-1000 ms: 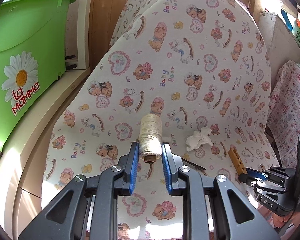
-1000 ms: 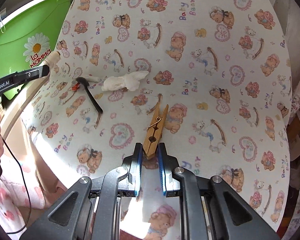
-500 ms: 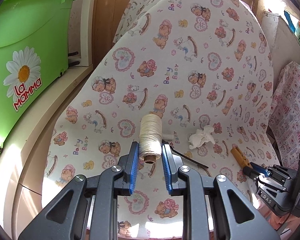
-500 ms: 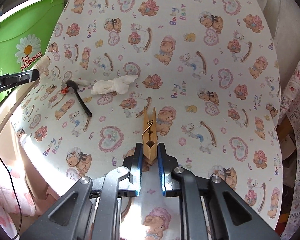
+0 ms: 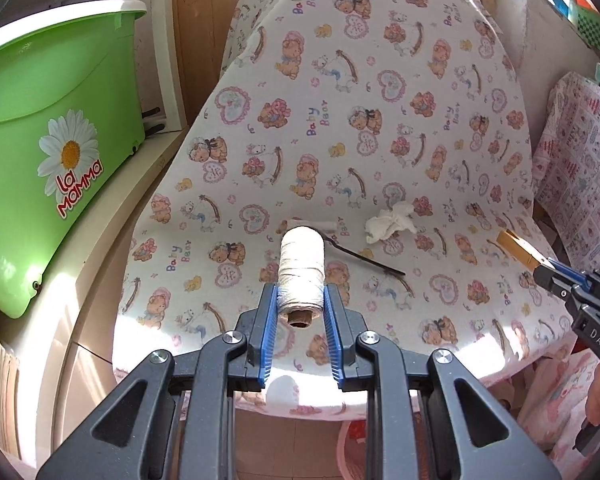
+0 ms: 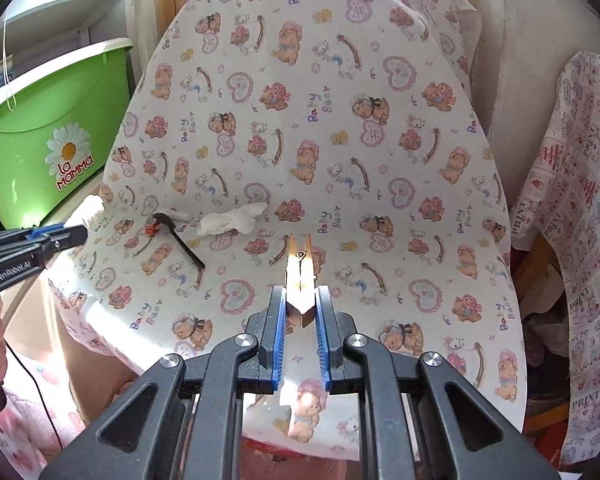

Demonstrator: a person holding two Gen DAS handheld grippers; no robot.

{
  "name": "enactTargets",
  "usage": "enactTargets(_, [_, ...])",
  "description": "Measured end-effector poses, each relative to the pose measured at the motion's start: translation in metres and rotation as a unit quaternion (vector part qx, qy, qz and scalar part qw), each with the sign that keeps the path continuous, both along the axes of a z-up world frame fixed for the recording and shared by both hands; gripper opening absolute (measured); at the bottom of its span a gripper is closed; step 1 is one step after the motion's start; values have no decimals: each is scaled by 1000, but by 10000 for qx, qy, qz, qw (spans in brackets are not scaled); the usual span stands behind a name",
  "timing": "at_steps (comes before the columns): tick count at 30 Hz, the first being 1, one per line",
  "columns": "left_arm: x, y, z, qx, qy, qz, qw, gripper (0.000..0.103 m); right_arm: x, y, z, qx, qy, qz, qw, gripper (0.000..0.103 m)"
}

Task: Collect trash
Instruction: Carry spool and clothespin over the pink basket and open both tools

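Note:
My left gripper (image 5: 301, 300) is shut on a spool of white thread (image 5: 302, 268), held above the near edge of the teddy-bear cloth (image 5: 380, 120). My right gripper (image 6: 301, 300) is shut on a wooden clothespin (image 6: 300, 276), also lifted above the cloth. A crumpled white tissue (image 5: 392, 222) (image 6: 232, 220) lies on the cloth between them. A thin black stick (image 5: 364, 258) (image 6: 182, 240) lies beside it, with a small white roll (image 5: 324, 226) and a small red bit (image 6: 152, 231) at its end.
A green "La Mamma" tub (image 5: 48, 152) (image 6: 56, 136) stands on a cream ledge at the left. A patterned cloth (image 6: 572, 208) hangs at the right. A pink basket (image 5: 356, 448) shows below the table's near edge.
Both grippers have pulled back and risen from the cloth, each with its object in it. The clothespin has come off the cloth. The tissue and stick have not moved.

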State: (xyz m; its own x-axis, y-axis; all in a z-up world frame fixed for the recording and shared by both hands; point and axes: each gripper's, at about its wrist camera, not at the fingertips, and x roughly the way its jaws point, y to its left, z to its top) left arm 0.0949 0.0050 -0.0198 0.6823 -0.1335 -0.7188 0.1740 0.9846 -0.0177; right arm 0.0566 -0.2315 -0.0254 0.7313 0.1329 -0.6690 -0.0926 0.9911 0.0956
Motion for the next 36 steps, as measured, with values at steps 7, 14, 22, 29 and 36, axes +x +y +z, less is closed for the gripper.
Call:
enactTargets(7, [-38, -10, -3, -532, 342, -121, 9979, 22, -44, 6, 13, 292, -92, 234, 9993, 15])
enactTargets(14, [-60, -13, -27, -863, 1114, -199, 9898, 22, -78, 16, 1, 426, 327, 482, 9974, 15])
enactTargets(22, [-73, -35, -40, -901, 1433, -570, 9839, 21, -88, 37, -26, 27, 777, 835, 9935, 15])
enactTargets(29, [-74, -52, -66, -669, 2010, -771, 9743, 22, -69, 31, -70, 235, 1742, 742, 9816, 15])
enactTargets(36, [-71, -59, -104, -559, 2612, -639, 9615, 22, -61, 36, -129, 174, 2885, 774, 9542, 15])
